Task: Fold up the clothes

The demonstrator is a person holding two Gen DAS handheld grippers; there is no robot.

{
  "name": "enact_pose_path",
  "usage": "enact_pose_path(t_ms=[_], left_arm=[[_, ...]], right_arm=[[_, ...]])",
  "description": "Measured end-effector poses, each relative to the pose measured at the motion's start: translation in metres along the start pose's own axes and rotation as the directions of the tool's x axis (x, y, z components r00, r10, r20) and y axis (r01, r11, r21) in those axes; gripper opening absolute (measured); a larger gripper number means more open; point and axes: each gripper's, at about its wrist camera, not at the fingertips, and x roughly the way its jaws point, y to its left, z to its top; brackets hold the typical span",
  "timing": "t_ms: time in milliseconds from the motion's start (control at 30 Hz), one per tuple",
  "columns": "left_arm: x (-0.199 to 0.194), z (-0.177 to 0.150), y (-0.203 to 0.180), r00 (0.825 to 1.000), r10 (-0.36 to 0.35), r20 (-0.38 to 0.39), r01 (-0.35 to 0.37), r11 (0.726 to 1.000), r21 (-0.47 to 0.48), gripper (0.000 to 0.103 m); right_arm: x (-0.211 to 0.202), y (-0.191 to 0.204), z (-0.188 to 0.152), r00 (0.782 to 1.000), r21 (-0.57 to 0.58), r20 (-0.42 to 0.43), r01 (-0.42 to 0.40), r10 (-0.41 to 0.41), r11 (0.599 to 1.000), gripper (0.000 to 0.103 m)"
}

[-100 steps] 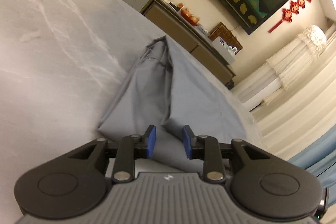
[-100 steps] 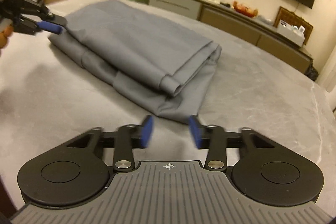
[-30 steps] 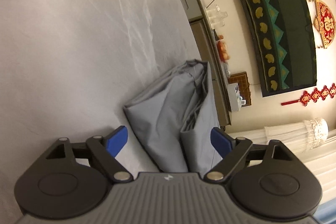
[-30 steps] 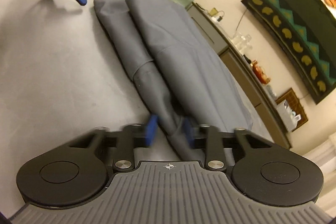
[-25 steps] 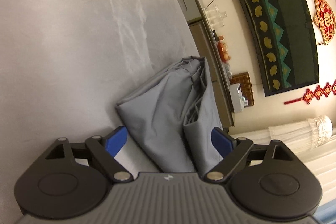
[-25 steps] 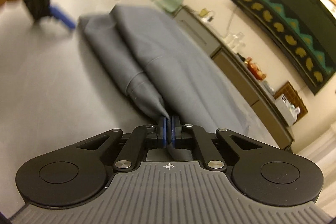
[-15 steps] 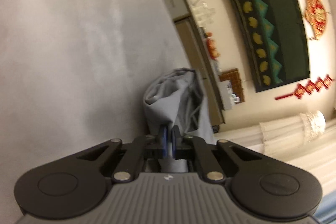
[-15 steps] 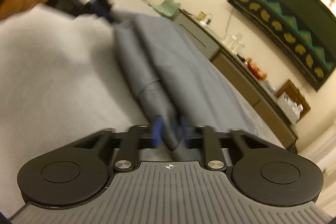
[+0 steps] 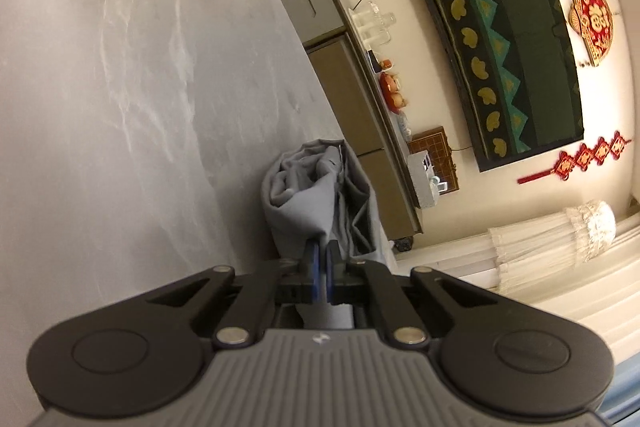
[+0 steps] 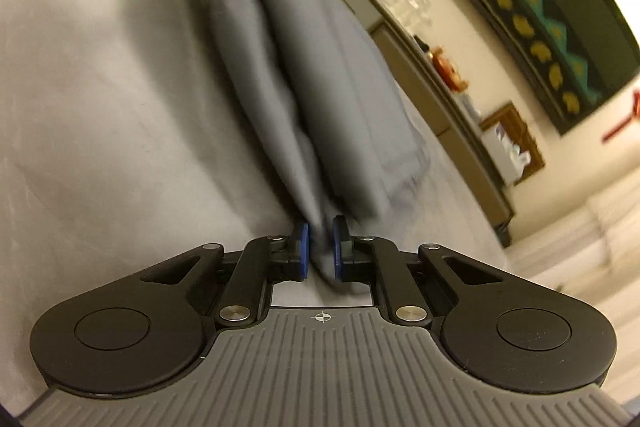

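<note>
**Gripping both ends of a half-folded grey garment**

Pinching the cloth at each end, the two hand-held grippers have the grey garment (image 10: 320, 67) stretched between them over the marbled grey table (image 9: 120, 87). The left gripper (image 9: 320, 269) is clenched tight, its blue pads nearly meeting on a bunched corner of fabric, and beyond it the cloth rises in a crumpled roll near the table's far edge. The right gripper (image 10: 320, 251) is closed on the other end with a narrow gap between its pads, filled by a thick wad of cloth; the blur in that view makes it hard to tell how firmly it bites.

From the right wrist view the garment runs away as a long, narrow band of several layers, with a hemmed tube, likely a sleeve, lying alongside the broader panel. That suggests the lengthwise folds are already in place. What appears to remain is bringing one short end over toward the other to shorten the band into a compact stack, then laying it flat and smoothing it. Whether the cloth is fully clear of the table cannot be told.

A sideboard (image 9: 352, 99) with glasses and fruit stands against the wall behind.
</note>
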Motion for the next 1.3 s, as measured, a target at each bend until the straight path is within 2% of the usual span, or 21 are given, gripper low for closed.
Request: enact_pose_path(t_ms=[167, 200, 267, 333, 400, 467, 500, 533, 600, 633, 700, 767, 800, 833, 867, 1000, 1033, 1133, 1200, 1233, 1300], left_arm=[[-0.007, 0.005, 0.018, 0.999, 0.044, -0.012, -0.044, 0.999, -0.017, 0.003], [-0.009, 0.007, 0.023, 0.998, 0.054, -0.015, -0.055, 0.998, -0.022, 0.003], [-0.013, 0.009, 0.032, 0.997, 0.074, -0.021, -0.075, 0.997, -0.031, 0.004], [-0.017, 0.012, 0.040, 0.995, 0.092, -0.029, -0.093, 0.995, -0.040, 0.006], [-0.029, 0.017, 0.052, 0.998, 0.046, -0.053, -0.048, 0.998, -0.046, 0.009], [-0.040, 0.022, 0.052, 0.999, 0.011, -0.031, -0.012, 1.000, -0.029, 0.010], [-0.044, 0.025, 0.051, 1.000, -0.008, -0.020, 0.008, 1.000, -0.017, 0.010], [-0.043, 0.027, 0.046, 1.000, -0.025, -0.019, 0.025, 1.000, -0.006, 0.010], [-0.035, 0.029, 0.033, 0.998, -0.050, -0.030, 0.051, 0.998, 0.033, 0.010], [-0.027, 0.030, 0.027, 0.997, -0.058, -0.042, 0.060, 0.997, 0.055, 0.012], [-0.009, 0.029, 0.016, 0.997, -0.051, -0.061, 0.056, 0.995, 0.086, 0.018], [0.006, 0.026, 0.010, 0.997, -0.031, -0.071, 0.039, 0.993, 0.109, 0.027], [0.013, 0.025, 0.008, 0.997, -0.018, -0.076, 0.027, 0.992, 0.120, 0.028], [0.018, 0.024, 0.008, 0.997, -0.012, -0.081, 0.022, 0.991, 0.130, 0.030], [0.021, 0.024, 0.010, 0.997, -0.001, -0.082, 0.013, 0.990, 0.140, 0.031], [0.023, 0.025, 0.022, 0.997, 0.031, -0.077, -0.020, 0.990, 0.141, 0.032], [0.022, 0.026, 0.026, 0.997, 0.037, -0.074, -0.027, 0.991, 0.132, 0.036], [0.008, 0.025, 0.031, 0.998, 0.033, -0.051, -0.027, 0.993, 0.117, 0.036], [-0.006, 0.020, 0.016, 1.000, 0.025, 0.009, -0.026, 0.983, 0.182, 0.036], [-0.011, 0.017, 0.005, 1.000, 0.007, 0.021, -0.012, 0.972, 0.235, 0.036], [-0.012, 0.011, -0.016, 1.000, -0.024, -0.008, 0.025, 0.944, 0.329, 0.036]], right_arm=[[0.000, -0.014, -0.014, 0.999, 0.003, -0.038, 0.029, -0.028, 1.000, 0.010], [0.002, -0.019, -0.020, 0.996, 0.001, -0.068, 0.056, -0.056, 0.998, 0.002], [0.007, -0.032, -0.030, 0.985, 0.009, -0.126, 0.119, -0.116, 0.993, 0.001], [0.004, -0.051, -0.033, 0.980, 0.077, -0.135, 0.155, -0.144, 0.985, 0.003], [-0.009, -0.064, -0.026, 0.988, 0.166, -0.073, 0.146, -0.136, 0.975, 0.007], [-0.023, -0.065, -0.009, 0.993, 0.221, 0.052, 0.092, -0.106, 0.971, 0.021], [-0.026, -0.057, 0.003, 0.990, 0.196, 0.110, 0.070, -0.093, 0.978, 0.035], [-0.028, -0.047, 0.017, 0.984, 0.156, 0.162, 0.053, -0.079, 0.986, 0.042], [-0.030, -0.026, 0.042, 0.967, 0.073, 0.251, 0.018, -0.036, 0.997, 0.050], [-0.028, -0.015, 0.053, 0.962, 0.027, 0.273, -0.007, 0.000, 1.000, 0.056], [-0.022, 0.011, 0.070, 0.956, -0.101, 0.289, -0.020, 0.049, 0.995, 0.058], [-0.011, 0.033, 0.082, 0.958, -0.199, 0.282, 0.011, 0.047, 0.980, 0.057], [-0.006, 0.037, 0.087, 0.960, -0.219, 0.275, 0.020, 0.042, 0.976, 0.047], [-0.001, 0.037, 0.091, 0.964, -0.218, 0.261, 0.016, 0.043, 0.976, 0.026], [0.004, 0.031, 0.095, 0.969, -0.195, 0.240, -0.003, 0.051, 0.981, 0.019], [-0.012, 0.014, 0.091, 0.964, -0.160, 0.259, -0.022, 0.063, 0.987, 0.011], [-0.020, 0.012, 0.089, 0.961, -0.165, 0.270, -0.021, 0.065, 0.986, 0.010], [-0.030, 0.030, 0.074, 0.956, -0.235, 0.281, -0.019, 0.087, 0.972, 0.010], [-0.031, 0.048, 0.060, 0.958, -0.264, 0.275, -0.010, 0.085, 0.964, 0.013], [-0.032, 0.055, 0.054, 0.957, -0.274, 0.279, -0.001, 0.080, 0.962, 0.023], [-0.038, 0.053, 0.047, 0.953, -0.264, 0.289, -0.015, 0.093, 0.964, 0.030]])
